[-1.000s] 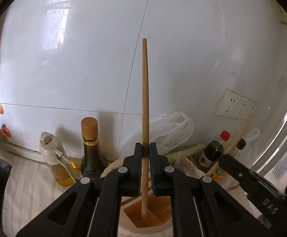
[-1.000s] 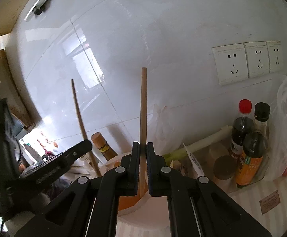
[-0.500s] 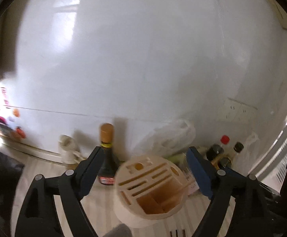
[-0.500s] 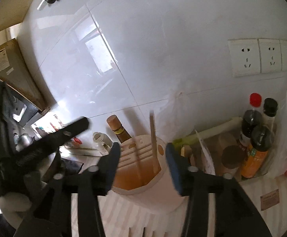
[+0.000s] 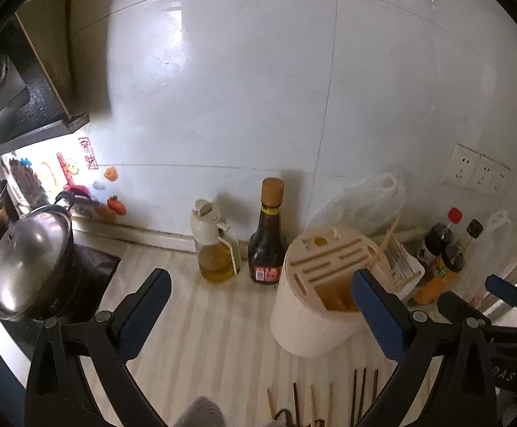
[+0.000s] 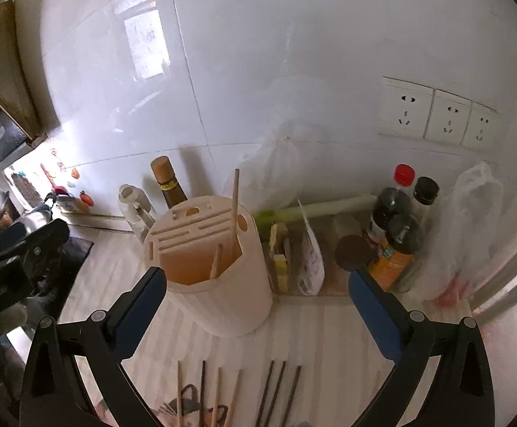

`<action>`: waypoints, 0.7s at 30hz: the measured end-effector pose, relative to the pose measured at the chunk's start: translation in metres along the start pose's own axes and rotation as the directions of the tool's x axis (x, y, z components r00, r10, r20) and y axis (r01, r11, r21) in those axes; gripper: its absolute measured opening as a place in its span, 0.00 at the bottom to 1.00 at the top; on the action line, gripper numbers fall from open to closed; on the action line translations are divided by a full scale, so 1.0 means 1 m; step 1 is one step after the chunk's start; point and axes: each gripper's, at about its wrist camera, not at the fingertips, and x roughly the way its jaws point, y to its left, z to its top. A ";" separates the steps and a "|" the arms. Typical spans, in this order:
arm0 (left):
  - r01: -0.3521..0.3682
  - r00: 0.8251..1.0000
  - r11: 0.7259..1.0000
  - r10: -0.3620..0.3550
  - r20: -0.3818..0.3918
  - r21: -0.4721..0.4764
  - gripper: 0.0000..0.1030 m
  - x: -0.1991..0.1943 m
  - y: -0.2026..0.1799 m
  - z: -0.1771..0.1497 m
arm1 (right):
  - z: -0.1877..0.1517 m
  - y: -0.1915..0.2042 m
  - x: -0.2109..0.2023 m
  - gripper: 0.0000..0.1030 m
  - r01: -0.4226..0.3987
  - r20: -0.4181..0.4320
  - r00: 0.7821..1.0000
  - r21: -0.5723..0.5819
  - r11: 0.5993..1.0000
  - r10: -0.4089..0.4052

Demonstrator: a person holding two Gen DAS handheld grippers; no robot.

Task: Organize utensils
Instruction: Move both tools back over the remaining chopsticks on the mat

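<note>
A cream round utensil holder (image 5: 312, 306) (image 6: 219, 284) stands on the striped counter. Two wooden chopsticks stand in its open compartment, a tall one (image 6: 234, 210) and a shorter one (image 6: 216, 261); one tip (image 5: 386, 238) shows in the left wrist view. Several loose chopsticks (image 6: 240, 395) (image 5: 329, 402), light and dark, lie on the counter in front of the holder. My left gripper (image 5: 258, 316) is open and empty, above the counter left of the holder. My right gripper (image 6: 258, 306) is open and empty, with the holder between its fingers in view.
A dark sauce bottle (image 5: 267, 238) and an oil dispenser (image 5: 214, 245) stand behind the holder. Bottles (image 6: 397, 235), packets and plastic bags crowd the right. A lidded steel pot (image 5: 27, 259) sits on a stove at left. Wall sockets (image 6: 436, 115) are at the upper right.
Both grippers opened and let go of their chopsticks, which now stand in the holder. Both grippers drew back and up from the holder.
</note>
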 end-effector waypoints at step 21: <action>0.015 0.998 1.000 -0.014 -0.055 0.015 1.00 -0.072 -0.027 -0.010 | 0.002 -0.030 -0.094 1.00 0.030 0.049 0.998 0.101 0.994 -0.035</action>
